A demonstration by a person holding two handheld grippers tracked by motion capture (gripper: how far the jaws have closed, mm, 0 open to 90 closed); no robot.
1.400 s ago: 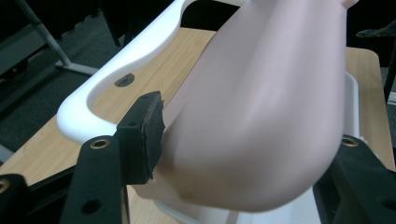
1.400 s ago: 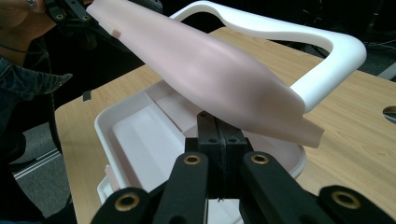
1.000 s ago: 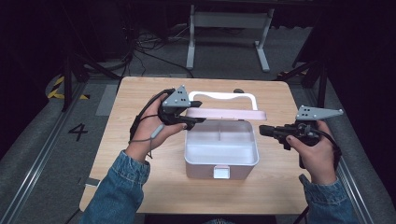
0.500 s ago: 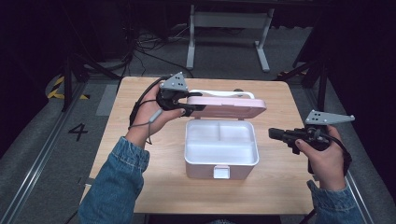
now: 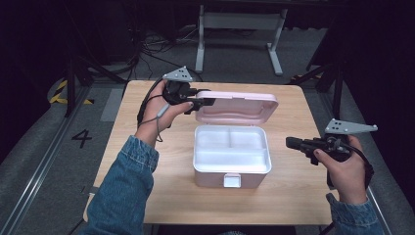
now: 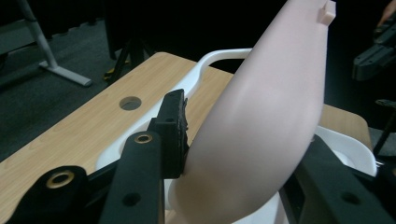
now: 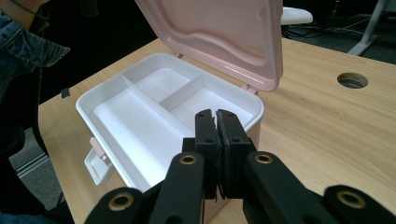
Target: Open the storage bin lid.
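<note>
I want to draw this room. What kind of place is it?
Probably a lab or recording studio: a lone wooden table in a dark room, loose cables on the grey floor, and metal stands behind it.

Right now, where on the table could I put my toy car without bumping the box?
The wooden table is bare left of the white box, under the sleeve, and along its front edge. Right of the box is bare wood too, though the right gripper hovers there, jaws shut. Behind the box is crowded: the left gripper holds the pink lid up.
</note>
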